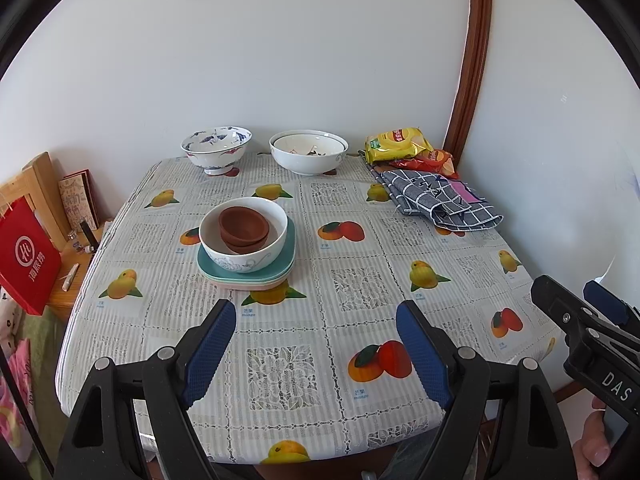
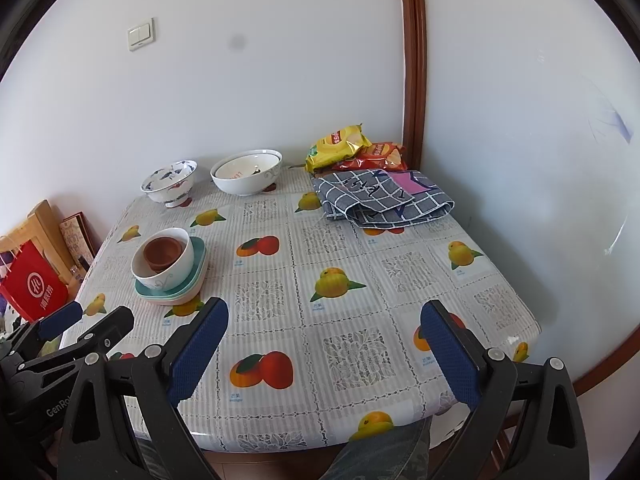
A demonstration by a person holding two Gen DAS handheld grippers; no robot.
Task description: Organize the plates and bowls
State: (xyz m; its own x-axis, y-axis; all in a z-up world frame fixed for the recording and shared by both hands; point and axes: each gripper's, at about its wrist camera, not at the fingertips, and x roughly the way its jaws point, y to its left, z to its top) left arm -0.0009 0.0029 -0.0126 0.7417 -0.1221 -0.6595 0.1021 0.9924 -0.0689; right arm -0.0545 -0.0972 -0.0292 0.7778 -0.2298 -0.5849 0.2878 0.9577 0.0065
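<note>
- Brown bowls (image 1: 243,229) sit nested in a white bowl (image 1: 243,236) on stacked plates (image 1: 246,274) toward the bench (image 1: 360,264) left edge, apparently gathered to save room
- Patterned bowl (image 1: 216,149) and large white bowl (image 1: 308,151) stand apart along the far edge, seemingly not yet sorted; what lies inside the large one is unclear
- Left claw (image 1: 316,354) wide, empty, near edge; the stack lies ahead, slightly left
- Right claw (image 2: 324,354) wide, empty; the stack is well to its left

White bowl (image 1: 243,236) with grey scrollwork, brown clay cups (image 1: 243,227) inside, teal plate (image 1: 206,263) over pink, blue-and-red floral footed bowl (image 1: 216,150), fruit-print lace-pattern tablecloth (image 1: 360,280), navy checked cloth (image 1: 438,200), yellow and red snack bags (image 1: 396,144).
</note>
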